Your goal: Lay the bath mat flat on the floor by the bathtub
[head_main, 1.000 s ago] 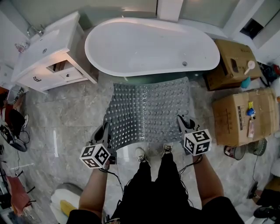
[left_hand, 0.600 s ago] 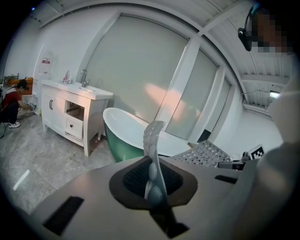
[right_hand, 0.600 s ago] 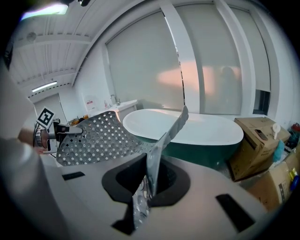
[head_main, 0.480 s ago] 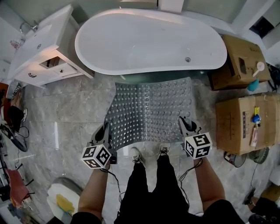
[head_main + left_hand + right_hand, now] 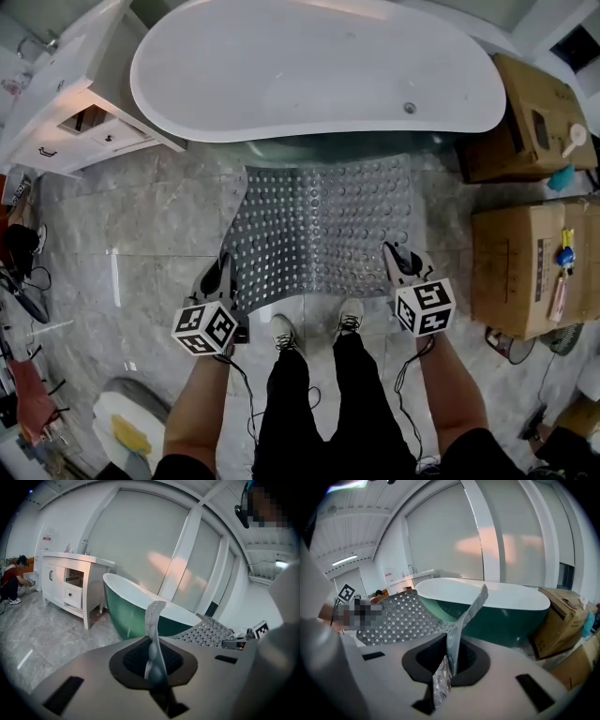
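My left tongs were clamped on the near left corner of the bath mat and my right tongs pinched the near right corner. Each pair had the mat's edge standing upright between its jaws. The green, white-rimmed bathtub lay just beyond the mat's far edge, with a white vanity far left and cardboard boxes right. My shoes stood at its near edge. The mat, grey and studded with bumps, stretched over the floor from the tub toward me, near corners raised.
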The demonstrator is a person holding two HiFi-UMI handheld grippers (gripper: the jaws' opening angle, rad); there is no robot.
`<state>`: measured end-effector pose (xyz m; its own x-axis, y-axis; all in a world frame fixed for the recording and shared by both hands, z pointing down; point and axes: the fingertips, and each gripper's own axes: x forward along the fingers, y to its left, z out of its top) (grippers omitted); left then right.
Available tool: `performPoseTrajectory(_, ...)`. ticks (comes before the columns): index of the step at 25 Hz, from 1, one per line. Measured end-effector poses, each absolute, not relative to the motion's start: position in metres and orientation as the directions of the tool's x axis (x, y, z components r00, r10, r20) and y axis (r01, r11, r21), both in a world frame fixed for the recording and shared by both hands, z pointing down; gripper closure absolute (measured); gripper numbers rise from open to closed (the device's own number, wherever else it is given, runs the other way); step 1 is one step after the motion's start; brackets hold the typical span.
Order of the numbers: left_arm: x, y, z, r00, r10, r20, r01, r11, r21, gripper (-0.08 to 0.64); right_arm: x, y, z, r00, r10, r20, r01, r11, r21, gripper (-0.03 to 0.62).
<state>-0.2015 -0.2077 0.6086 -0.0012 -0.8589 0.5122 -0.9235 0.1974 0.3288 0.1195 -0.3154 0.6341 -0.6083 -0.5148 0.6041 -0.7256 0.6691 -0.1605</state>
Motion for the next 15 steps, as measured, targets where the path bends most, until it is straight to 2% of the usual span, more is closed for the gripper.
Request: performPoseTrajectory(15,-0.219,-0.24,0.791,0.027,-0.857,0.515,-0.954,0.132,0.268,0.529,0.105,-0.341,0.814,-0.598,-0.531,0.601,-0.724,0.679,-0.121,0.56)
